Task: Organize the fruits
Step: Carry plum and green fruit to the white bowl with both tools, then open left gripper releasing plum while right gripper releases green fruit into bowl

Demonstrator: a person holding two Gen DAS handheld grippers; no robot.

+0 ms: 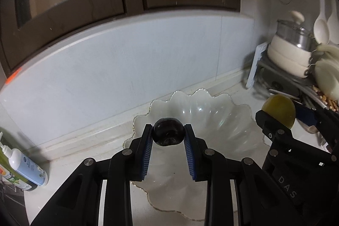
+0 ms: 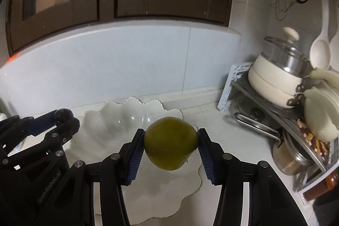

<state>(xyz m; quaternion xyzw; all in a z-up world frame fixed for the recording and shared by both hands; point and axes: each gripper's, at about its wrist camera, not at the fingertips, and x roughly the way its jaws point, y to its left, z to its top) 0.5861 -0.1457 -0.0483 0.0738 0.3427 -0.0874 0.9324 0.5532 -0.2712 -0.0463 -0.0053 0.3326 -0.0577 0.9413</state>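
I read "DAS" on the right tool point(image 1: 279, 114) body and "Gen.Robot.AI" on the left tool point(image 2: 63, 120) body; the bottle point(image 1: 25, 166) label is illegible.

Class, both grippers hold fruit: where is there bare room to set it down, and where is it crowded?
Free: the inside of the scalloped glass bowl, and the counter strip between bowl and rack. Crowded: the rack with its pots on the right, and bottles at far left.

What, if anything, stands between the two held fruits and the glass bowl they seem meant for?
Nothing visible does. The left gripper holds the dark fruit over the scalloped glass bowl, and the right gripper holds the green fruit above it. The bowl's hollow shows no contents.
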